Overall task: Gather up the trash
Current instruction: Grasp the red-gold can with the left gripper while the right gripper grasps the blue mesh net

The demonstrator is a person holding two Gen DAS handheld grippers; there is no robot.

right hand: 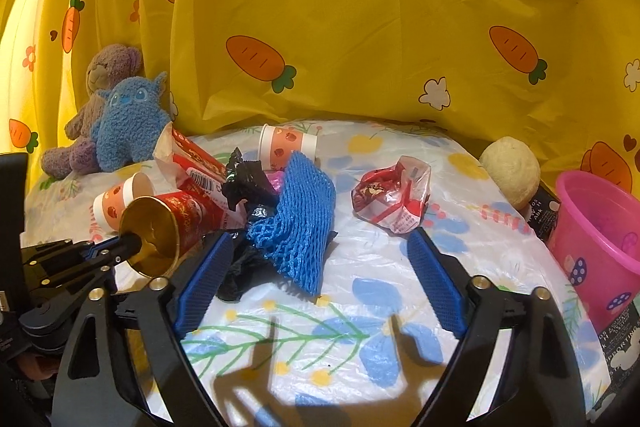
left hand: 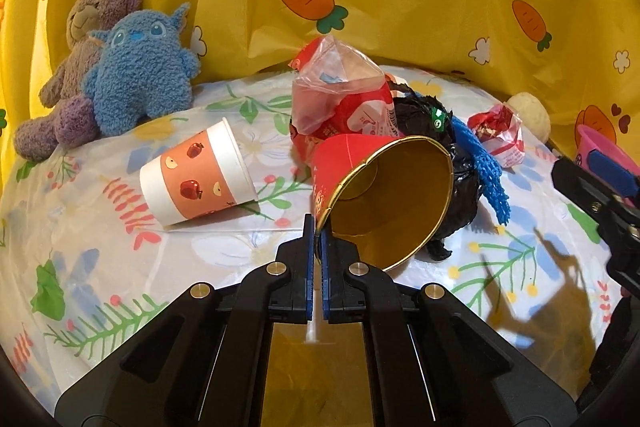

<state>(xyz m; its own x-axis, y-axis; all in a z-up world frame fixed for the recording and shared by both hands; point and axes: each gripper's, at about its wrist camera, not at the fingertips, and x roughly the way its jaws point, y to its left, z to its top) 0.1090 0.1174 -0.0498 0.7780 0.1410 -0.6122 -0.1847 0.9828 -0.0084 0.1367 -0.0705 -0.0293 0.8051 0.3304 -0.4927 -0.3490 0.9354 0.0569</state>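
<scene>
- Red paper cup (left hand: 362,183) with a gold lining lies tipped on its side near the middle of the table (left hand: 120,267) in the left wrist view; the left gripper (left hand: 318,239) has its blue pads pressed together on the cup's rim.
- Behind the cup sit a red snack bag (left hand: 340,103) and black plastic (left hand: 460,171); an apple-print cup (left hand: 200,173) lies toward the left edge.
- Right wrist view: the right gripper (right hand: 320,259) hangs with fingers wide apart, a blue foam net (right hand: 300,219) between them, a crumpled wrapper (right hand: 394,197) beyond, and a pink bucket (right hand: 600,239) at the right edge.
</scene>
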